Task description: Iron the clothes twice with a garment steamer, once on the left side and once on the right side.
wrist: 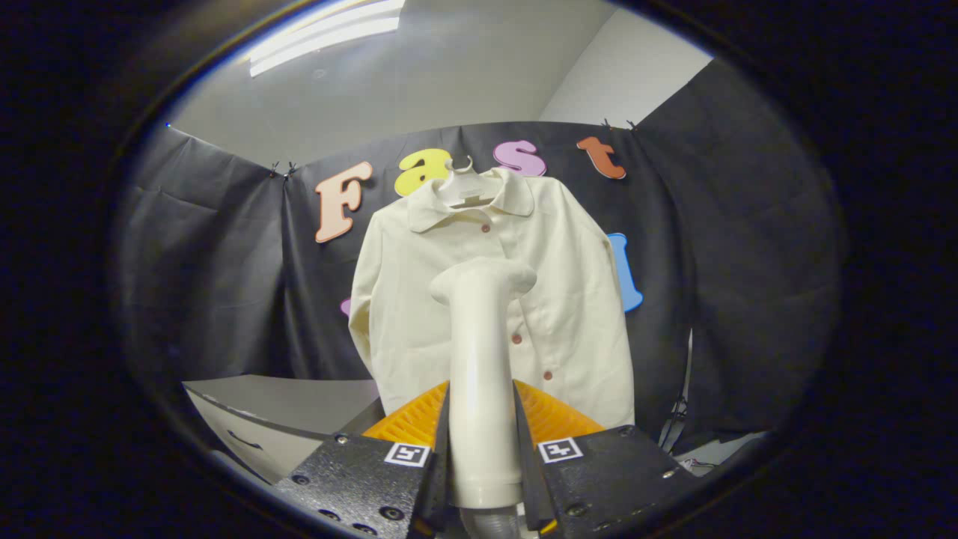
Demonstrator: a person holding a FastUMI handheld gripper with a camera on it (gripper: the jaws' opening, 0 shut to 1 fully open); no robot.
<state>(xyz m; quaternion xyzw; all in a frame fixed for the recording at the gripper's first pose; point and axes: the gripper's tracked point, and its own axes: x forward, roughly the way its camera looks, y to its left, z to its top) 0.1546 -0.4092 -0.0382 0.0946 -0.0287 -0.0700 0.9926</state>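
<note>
The gripper [479, 457] is clamped on the handle of the garment steamer [479, 359], one finger pressing each side of the pale shaft low in the centre of the frame, with a grey hose running out below the grip. The steamer stands almost upright between the fingers, its head bent over at the top and facing away towards the cream shirt [494, 299]. That shirt hangs from a white hanger [465, 189] on the dark booth wall, collar up in the upper middle of the frame, a row of reddish buttons running down its front. The steamer head sits in front of the button line at chest height, and I cannot tell whether it touches the cloth or hangs just short of it.

The risks I'd watch for: the smooth round handle could twist or slip in the grip if the head drags on fabric, and a stroke straight down the centre would catch on buttons and miss both left and right panels. A hard push could also swing the shirt on its hanger.

The gripper points forward and slightly up, level with the shirt's lower half, a grey table edge [284, 419] at lower left
</note>
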